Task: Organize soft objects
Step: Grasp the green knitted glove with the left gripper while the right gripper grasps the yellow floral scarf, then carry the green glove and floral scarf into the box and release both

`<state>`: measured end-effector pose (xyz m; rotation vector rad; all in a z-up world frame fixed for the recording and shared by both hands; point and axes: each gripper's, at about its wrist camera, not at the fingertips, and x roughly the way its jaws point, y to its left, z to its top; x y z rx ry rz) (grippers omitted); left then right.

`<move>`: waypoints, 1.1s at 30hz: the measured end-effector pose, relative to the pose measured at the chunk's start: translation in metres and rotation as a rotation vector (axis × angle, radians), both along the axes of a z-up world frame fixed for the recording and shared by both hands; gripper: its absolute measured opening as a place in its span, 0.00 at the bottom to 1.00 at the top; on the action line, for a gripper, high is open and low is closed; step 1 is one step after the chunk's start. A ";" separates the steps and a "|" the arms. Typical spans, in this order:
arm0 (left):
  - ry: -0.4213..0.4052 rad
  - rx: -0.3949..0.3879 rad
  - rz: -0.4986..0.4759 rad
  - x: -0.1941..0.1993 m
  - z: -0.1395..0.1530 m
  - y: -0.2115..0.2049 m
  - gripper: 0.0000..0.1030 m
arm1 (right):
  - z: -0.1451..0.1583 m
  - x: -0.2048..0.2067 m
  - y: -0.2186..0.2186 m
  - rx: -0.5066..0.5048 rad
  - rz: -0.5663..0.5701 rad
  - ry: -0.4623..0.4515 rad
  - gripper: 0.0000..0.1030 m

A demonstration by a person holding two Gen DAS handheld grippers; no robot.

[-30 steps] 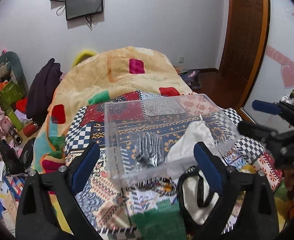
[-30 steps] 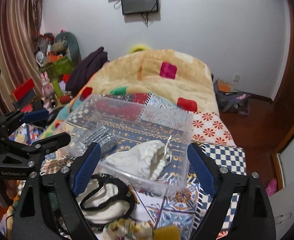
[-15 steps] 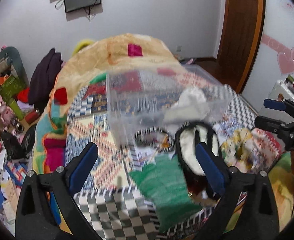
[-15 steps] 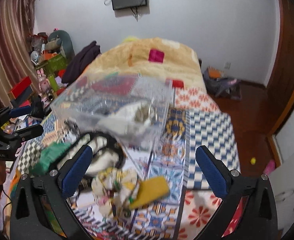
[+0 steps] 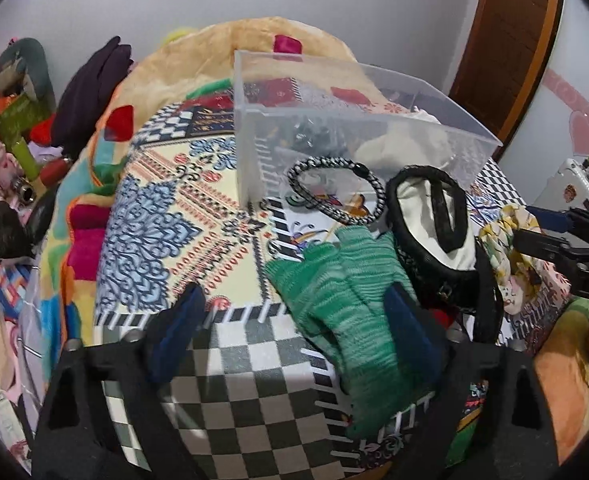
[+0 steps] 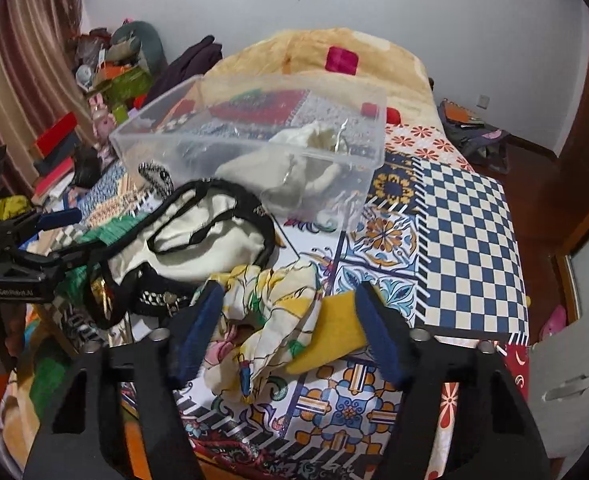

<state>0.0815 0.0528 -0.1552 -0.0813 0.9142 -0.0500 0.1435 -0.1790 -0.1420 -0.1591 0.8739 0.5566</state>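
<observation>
A patchwork-patterned bed (image 5: 198, 216) carries a clear plastic storage bin (image 5: 358, 120) holding a cream cloth (image 6: 294, 168). Before it, the left claw (image 5: 294, 336) spreads wide around a green knitted glove (image 5: 346, 300); the right claw (image 6: 290, 332) gapes over a floral yellow scarf (image 6: 270, 312).

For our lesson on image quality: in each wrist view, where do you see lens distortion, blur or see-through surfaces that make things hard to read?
Left wrist view: fisheye bends the door frame, corners go black; the green glove is sharp, the blue pads near the lens softer. Right wrist view: the clear plastic box shows the white cloth hazily through its wall; the floral scarf is crisp.
</observation>
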 end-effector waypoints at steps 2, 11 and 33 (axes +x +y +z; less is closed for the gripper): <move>-0.002 -0.014 -0.008 -0.001 0.000 -0.001 0.69 | -0.003 0.000 0.002 -0.013 0.001 0.001 0.43; -0.029 0.015 -0.073 -0.007 0.004 -0.015 0.20 | 0.002 -0.003 -0.002 0.009 -0.005 -0.028 0.11; -0.227 0.013 -0.048 -0.024 0.080 0.001 0.06 | 0.070 -0.015 -0.009 0.144 0.003 -0.188 0.10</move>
